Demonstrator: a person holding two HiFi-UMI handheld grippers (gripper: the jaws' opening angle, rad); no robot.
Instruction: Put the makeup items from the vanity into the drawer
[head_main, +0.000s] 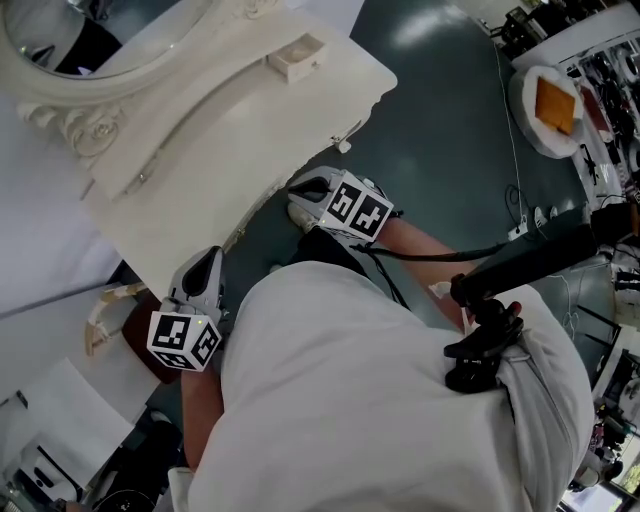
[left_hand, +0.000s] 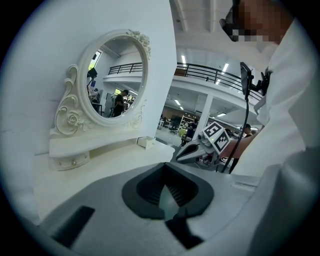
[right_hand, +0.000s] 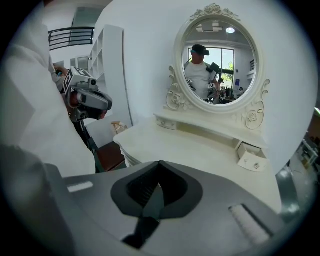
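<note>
Drawer: small, pulled open, at 1 o'clock on the vanity top, beside the oval mirror. Right gripper: off the vanity's edge at 4 o'clock, jaws closed, empty. Left gripper: at 6 o'clock, jaws closed, empty.

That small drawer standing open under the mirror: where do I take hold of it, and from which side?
Take the small knob on the front panel of the drawer, coming in straight from the front of the vanity. The drawer sits pulled out with that panel facing outward, and the knob is the only part jutting out for the jaws.
</note>
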